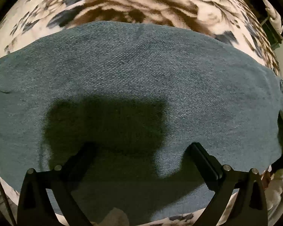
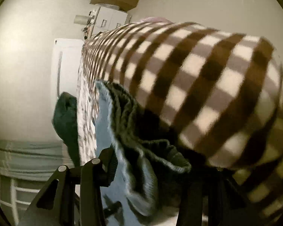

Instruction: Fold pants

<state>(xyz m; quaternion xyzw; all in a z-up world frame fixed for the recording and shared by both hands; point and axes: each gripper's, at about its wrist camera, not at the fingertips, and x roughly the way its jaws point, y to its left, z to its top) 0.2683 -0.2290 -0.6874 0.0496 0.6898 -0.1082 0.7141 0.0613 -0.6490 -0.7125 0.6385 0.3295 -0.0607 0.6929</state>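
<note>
The left gripper [image 1: 139, 146] is matte black plastic. Each finger [image 1: 203, 162] is a flat black bar with a ridged rubbery pad along its inner face, and it widens toward the camera into a triangular bracket with a cut-out slot. Two round silver pins sit on each bracket. The right gripper [image 2: 151, 169] is the same build: black angular brackets, silver pin heads [image 2: 95, 161] and a ribbed black pad.

pants [image 1: 141, 71] flat on the blanket [image 1: 122, 5], left tongs [image 1: 141, 148] directly above (spread wide)
</note>
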